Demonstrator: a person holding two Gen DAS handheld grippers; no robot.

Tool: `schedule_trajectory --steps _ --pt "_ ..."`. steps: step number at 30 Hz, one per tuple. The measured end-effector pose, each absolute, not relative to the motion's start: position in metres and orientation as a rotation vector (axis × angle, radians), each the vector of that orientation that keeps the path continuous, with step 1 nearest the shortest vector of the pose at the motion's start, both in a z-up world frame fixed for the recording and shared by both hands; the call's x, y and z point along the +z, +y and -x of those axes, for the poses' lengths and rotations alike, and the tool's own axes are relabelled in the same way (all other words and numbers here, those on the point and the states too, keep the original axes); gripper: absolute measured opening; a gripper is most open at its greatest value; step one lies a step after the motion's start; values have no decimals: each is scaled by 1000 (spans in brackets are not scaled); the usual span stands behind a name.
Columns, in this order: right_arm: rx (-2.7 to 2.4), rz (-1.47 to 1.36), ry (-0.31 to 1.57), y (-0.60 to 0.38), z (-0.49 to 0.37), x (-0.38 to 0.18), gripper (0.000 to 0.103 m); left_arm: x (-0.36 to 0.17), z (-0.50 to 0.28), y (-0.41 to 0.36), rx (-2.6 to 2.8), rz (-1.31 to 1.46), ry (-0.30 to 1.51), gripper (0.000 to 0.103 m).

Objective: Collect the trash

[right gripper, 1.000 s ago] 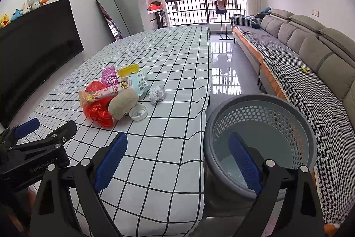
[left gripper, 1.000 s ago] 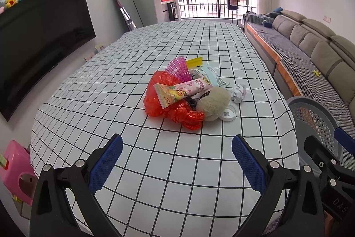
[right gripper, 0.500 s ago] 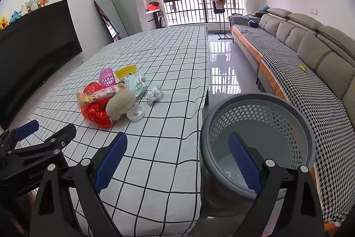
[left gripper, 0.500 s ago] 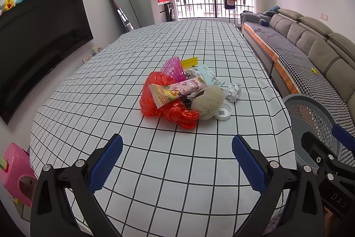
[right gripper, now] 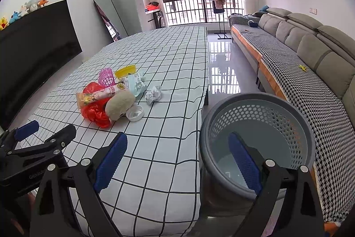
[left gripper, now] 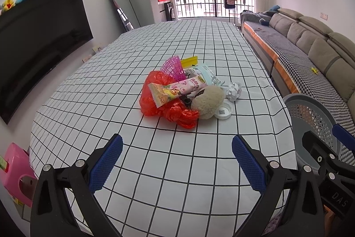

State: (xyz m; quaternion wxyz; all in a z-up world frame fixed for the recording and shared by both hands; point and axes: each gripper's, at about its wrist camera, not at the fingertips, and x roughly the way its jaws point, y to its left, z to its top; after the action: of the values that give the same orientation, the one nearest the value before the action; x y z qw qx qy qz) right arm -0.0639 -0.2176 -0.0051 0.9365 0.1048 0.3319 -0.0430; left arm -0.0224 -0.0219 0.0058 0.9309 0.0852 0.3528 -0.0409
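Observation:
A heap of trash lies mid-table on the checked cloth: a red plastic bag, a pink snack wrapper, a beige fuzzy lump, a white lid, a crumpled paper ball, a pink mesh cup and a yellow piece. The same heap shows in the right wrist view, with the red plastic bag and paper ball. My left gripper hangs open over the near cloth, short of the heap. My right gripper is open beside the grey perforated bin.
The bin stands on the floor off the table's right edge. A long sofa runs along the right wall, a black TV along the left. A pink stool sits by the near left corner.
Both grippers have drifted slightly back and upward, so the heap sits a little farther off. Both stay open and nothing was picked up.

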Motion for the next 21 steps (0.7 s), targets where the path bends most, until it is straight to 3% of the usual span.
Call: schedule_trajectory --steps 21 --pt "-29 -227 751 -210 31 -29 89 -21 -7 3 -40 -139 794 97"
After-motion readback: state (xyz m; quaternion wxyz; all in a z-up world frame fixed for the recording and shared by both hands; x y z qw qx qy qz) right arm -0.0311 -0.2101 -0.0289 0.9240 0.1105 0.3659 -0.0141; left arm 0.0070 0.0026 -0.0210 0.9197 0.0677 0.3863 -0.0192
